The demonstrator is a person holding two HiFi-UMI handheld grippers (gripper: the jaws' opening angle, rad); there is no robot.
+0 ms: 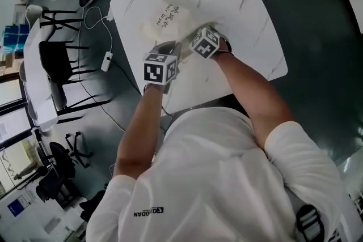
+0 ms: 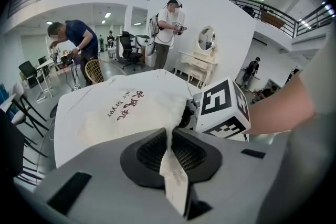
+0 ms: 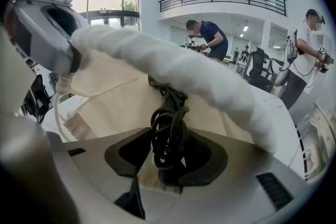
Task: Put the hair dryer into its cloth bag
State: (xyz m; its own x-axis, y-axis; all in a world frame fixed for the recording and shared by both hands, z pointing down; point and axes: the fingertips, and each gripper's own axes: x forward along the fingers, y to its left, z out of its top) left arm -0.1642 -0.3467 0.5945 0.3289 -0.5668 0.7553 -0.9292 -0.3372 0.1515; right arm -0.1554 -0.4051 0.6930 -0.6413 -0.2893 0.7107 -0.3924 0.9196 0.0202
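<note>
- Overhead, the cloth bag lies bulging on the white table, toward its far-left corner, with bare tabletop to the right.
- Left gripper view: the left gripper is clenched on the bag's edge and sewn tag. Beyond, the print reads "air Dryer" beside reddish characters.
- Right gripper view: the right gripper grasps the hair dryer's coiled black cord, which runs under the bag's rolled rim. The dryer's body is hidden.
</note>
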